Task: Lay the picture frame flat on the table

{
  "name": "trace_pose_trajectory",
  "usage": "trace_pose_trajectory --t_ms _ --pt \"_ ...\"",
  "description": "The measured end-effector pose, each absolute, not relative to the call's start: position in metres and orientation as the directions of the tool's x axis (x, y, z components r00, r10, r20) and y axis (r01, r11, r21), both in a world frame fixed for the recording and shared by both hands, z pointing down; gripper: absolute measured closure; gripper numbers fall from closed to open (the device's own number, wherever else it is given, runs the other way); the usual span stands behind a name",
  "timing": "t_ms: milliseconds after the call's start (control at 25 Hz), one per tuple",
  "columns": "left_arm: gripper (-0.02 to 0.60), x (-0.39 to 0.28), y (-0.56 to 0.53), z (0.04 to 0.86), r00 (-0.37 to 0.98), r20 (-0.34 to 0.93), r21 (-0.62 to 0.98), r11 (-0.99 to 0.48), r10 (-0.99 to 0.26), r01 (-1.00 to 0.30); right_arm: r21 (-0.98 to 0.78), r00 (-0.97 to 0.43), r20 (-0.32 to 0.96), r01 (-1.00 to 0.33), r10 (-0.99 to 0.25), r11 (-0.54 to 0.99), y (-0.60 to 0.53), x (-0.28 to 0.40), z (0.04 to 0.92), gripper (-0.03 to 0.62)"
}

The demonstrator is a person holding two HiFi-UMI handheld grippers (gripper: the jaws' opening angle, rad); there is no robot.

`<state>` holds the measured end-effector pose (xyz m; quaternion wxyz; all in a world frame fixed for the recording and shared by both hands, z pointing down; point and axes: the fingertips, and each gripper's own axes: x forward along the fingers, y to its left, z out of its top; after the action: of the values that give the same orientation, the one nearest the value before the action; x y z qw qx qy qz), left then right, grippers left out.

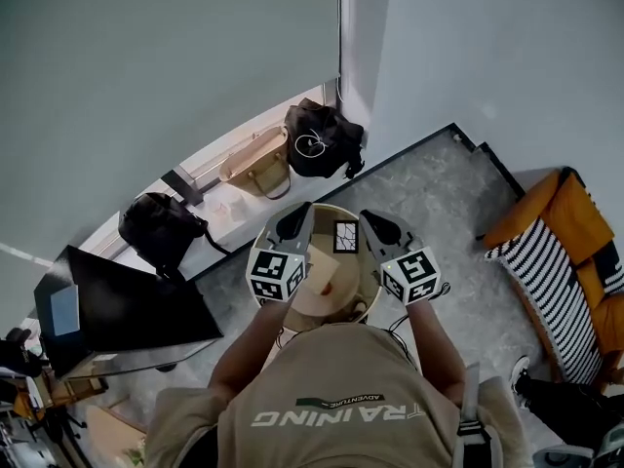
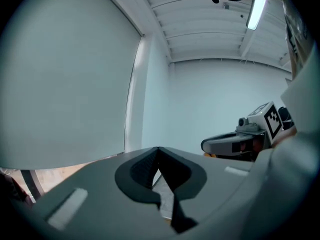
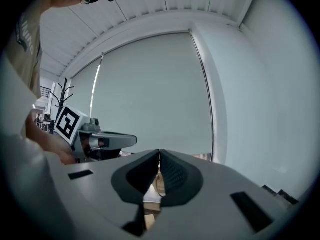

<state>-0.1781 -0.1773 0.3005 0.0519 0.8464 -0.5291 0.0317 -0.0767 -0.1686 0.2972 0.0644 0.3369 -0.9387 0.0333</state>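
The picture frame (image 1: 345, 236) sits on the far side of the round wooden tabletop (image 1: 343, 273), its pale face turned up toward my head view inside a thin dark border. It is nearly square, and the slightly longer sides run away from me toward the wall. I cannot tell whether it lies fully flat or leans back a little. My left claw (image 1: 296, 214) and right claw (image 1: 375, 222) hang above the tabletop on either side of it, clear of it, both pointing away from me. Each is fully closed with nothing in it: the ribbed dark pads meet tip to tip in both gripper views. Beyond the tabletop, along the wall, sit a glossy black bag (image 1: 320, 140), a tan bag (image 1: 257, 162) and a second black bag (image 1: 158, 228). A striped and orange sofa (image 1: 558, 261) stands to my right on the speckled grey floor (image 1: 439, 203)
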Motion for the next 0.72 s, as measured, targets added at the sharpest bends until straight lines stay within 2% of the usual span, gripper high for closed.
trace_pose_trajectory --t_ms 720 --pt "0.575 -0.176 -0.16 0.319 0.467 0.155 0.047 -0.466 -0.87 -0.883 -0.007 -0.754 0.154 -0.646 -0.638 0.763 -0.14 -0.079 0.296 0.586"
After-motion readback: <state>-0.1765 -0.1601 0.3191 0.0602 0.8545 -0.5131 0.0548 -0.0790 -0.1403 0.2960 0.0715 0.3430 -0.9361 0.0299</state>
